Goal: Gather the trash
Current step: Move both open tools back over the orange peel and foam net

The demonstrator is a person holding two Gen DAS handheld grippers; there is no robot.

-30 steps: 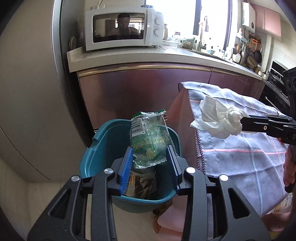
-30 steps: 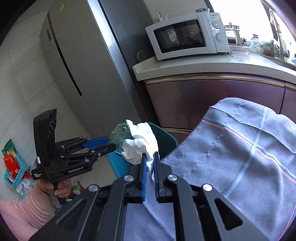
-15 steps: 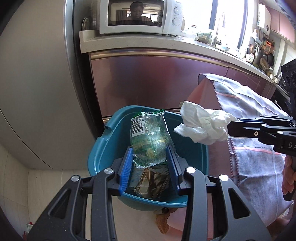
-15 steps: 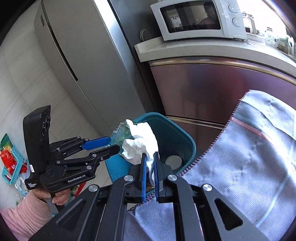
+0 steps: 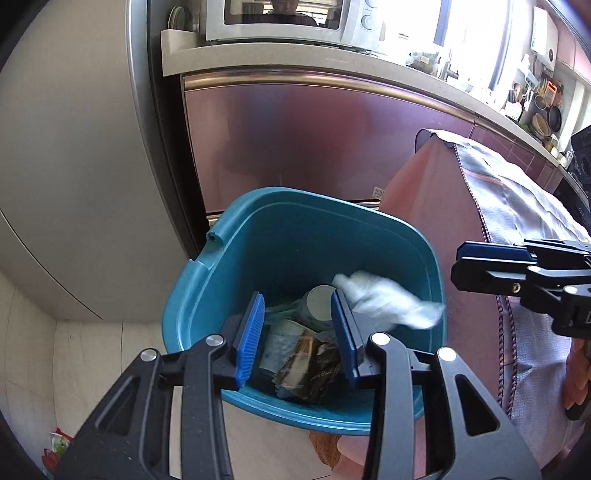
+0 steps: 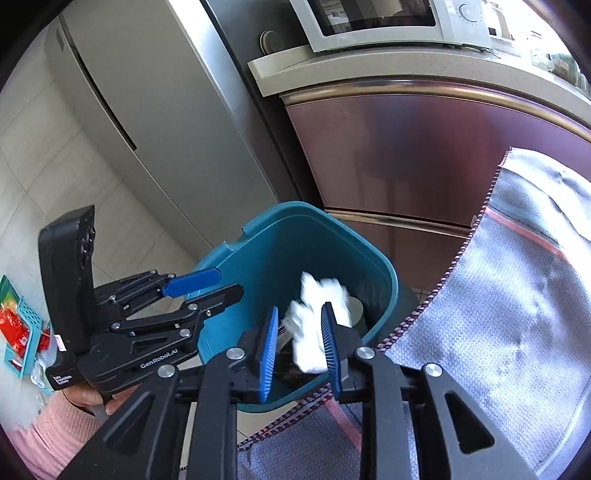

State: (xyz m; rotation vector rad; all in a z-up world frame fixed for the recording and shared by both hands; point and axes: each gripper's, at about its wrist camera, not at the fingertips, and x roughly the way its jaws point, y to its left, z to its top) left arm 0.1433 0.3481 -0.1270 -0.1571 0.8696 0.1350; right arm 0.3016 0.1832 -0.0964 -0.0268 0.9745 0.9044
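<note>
A teal trash bin stands on the floor below both grippers; it also shows in the right wrist view. My left gripper is open and empty over the bin. Inside lie wrappers, a round lid and a green packet, partly hidden. My right gripper is open above the bin's rim. A crumpled white tissue is blurred, falling between its fingers into the bin; it also shows in the left wrist view. The right gripper also shows in the left wrist view.
A grey striped cloth covers a table right of the bin. A steel fridge stands left, purple cabinets with a microwave behind. A small teal basket with red packets lies on the floor at left.
Both grippers opened over the bin. The green packet dropped from the left gripper into the bin. The white tissue left the right gripper and is falling in.
</note>
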